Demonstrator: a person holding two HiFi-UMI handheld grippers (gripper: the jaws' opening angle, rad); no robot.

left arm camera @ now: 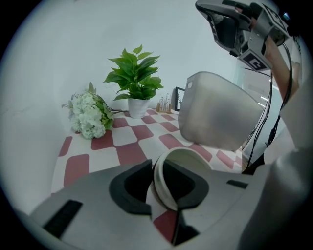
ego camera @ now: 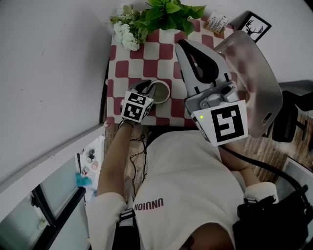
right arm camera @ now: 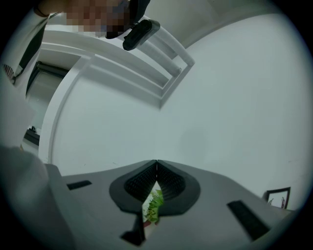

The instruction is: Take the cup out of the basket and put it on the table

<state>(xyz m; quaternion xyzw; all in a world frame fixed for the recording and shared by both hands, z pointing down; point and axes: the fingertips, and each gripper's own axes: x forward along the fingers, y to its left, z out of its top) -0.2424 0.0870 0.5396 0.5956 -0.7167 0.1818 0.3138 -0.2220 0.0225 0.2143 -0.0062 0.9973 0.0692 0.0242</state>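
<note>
The table [ego camera: 166, 51], under its red-and-white checked cloth, runs away from you up to the white wall. At its right side the grey, see-through basket [ego camera: 257, 73] is tipped, with its mouth turned away from your left gripper's view [left arm camera: 215, 114]. No view shows what holds it at that angle.

At the far edge a leafy plant [ego camera: 168, 14] stands in a white pot. A bunch of white flowers [ego camera: 126, 34] lies to its left.

Your right gripper [ego camera: 188, 49] is raised over the table, just left of the basket and above it. Its jaws are pressed together at the tips with nothing between them [right arm camera: 156, 163]. Only a sliver of the greenery shows through the gap below the tips.

Your left gripper [ego camera: 150, 89] is low at the near edge of the table. It is pinching the wall of the cup [ego camera: 164, 93], with one jaw inside the rim and the other outside [left arm camera: 159, 183].

The cup [left arm camera: 183, 158] is out of the basket and well apart from it. It is pale, has its mouth up, and sits over the checks near you. I cannot tell whether its base touches the cloth.

At the far right corner there is a black-framed deer print [ego camera: 256, 27]. Some small items [ego camera: 218, 22] beside it are too small to make out.
</note>
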